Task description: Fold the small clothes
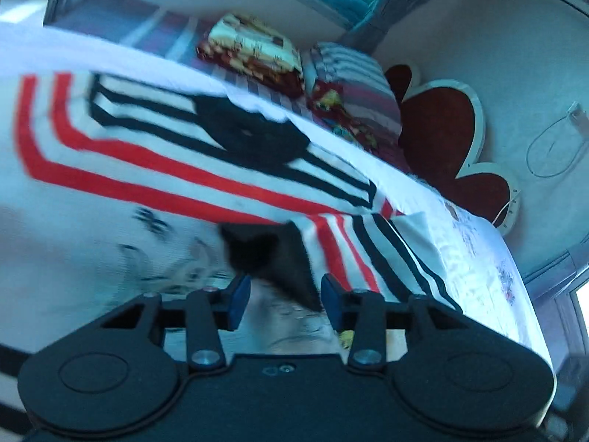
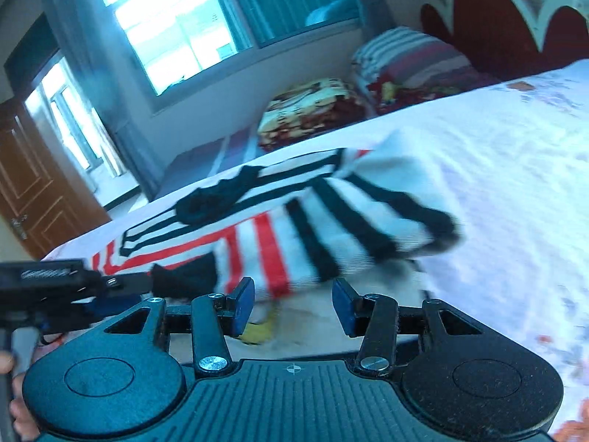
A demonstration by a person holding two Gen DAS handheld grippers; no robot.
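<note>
A small white top with red and black stripes point(image 1: 176, 162) lies on the white bed sheet point(image 1: 475, 258), partly folded; it also shows in the right wrist view point(image 2: 294, 228). My left gripper point(image 1: 283, 298) is open, with a black cuff or hem corner point(image 1: 268, 254) lying between and just beyond its blue pads, not clamped. My right gripper point(image 2: 294, 309) is open and empty, just short of the garment's near edge. The left gripper point(image 2: 117, 287) shows at the left of the right wrist view, touching the black corner point(image 2: 184, 276).
Folded patterned blankets point(image 1: 254, 51) and a striped pillow point(image 1: 353, 81) lie at the bed's far side by a red headboard point(image 1: 441, 125). A window point(image 2: 176, 22) and a wooden door point(image 2: 33, 184) stand beyond the bed. A small yellow item point(image 2: 261, 328) lies under the garment edge.
</note>
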